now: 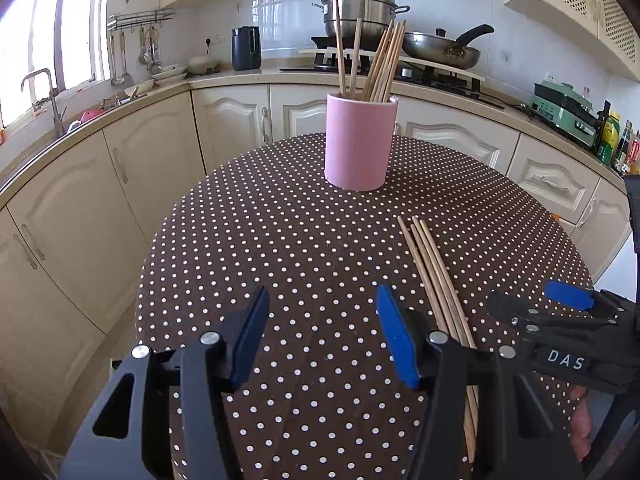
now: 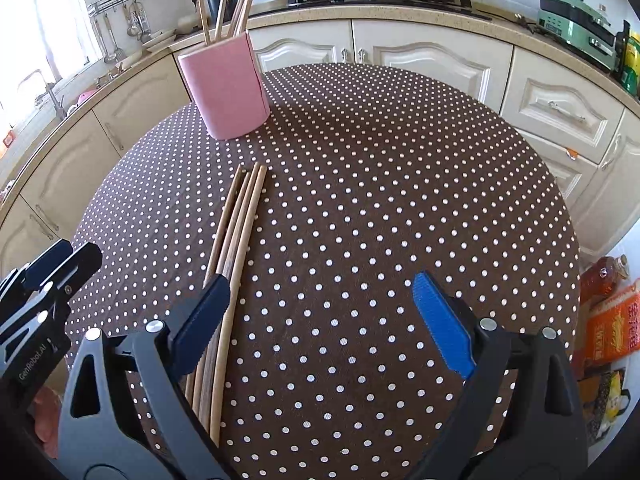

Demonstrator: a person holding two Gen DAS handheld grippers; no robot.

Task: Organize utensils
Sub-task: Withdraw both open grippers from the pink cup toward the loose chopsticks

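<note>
Grippers both stand spread and hold nothing: your left gripper (image 1: 320, 336) and your right gripper (image 2: 320, 320) hover over the dotted surface (image 2: 360, 200). Loose chopsticks (image 2: 240, 216) lie between them; farther off, a pink holder (image 1: 359, 142) keeps more chopsticks (image 1: 384, 60) upright.

A dark brown round tablecloth (image 1: 280, 240) with a regular white polka-dot pattern covers the table. On its far side stands a plain pastel pink cylindrical holder (image 1: 360, 144) filled with pale tan wooden chopsticks (image 1: 380, 60). More light tan wooden chopsticks (image 2: 236, 232) lie near. Both black grippers, left (image 1: 320, 340) and right (image 2: 320, 320), have blue finger pads (image 2: 444, 324). Cream cabinets (image 1: 160, 152) run behind.
</note>
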